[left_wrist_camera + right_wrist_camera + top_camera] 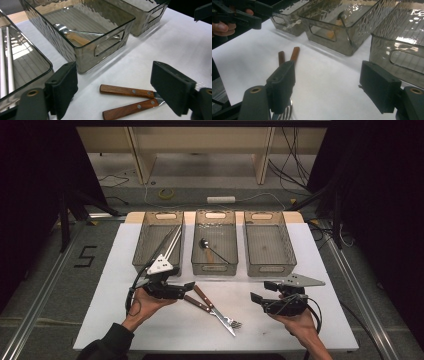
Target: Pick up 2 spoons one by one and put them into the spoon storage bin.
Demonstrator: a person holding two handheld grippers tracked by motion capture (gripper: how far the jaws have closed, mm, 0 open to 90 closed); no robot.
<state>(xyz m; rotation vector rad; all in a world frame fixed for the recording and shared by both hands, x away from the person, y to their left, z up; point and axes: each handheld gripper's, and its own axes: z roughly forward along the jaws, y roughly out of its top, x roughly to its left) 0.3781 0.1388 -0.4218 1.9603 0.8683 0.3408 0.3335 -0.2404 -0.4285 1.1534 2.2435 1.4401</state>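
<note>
Three bins (158,240), two wooden-handled utensils (212,307), one spoon (212,249), two chopsticks (171,242)

Bare table (320,320) before three bins (215,242)

Dim, dark surroundings; bright white table (320,270); glare on bins; soft focus.

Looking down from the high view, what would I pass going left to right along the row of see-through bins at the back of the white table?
Left bin holding chopsticks → middle bin holding a spoon → right bin, with nothing visible inside.
</note>
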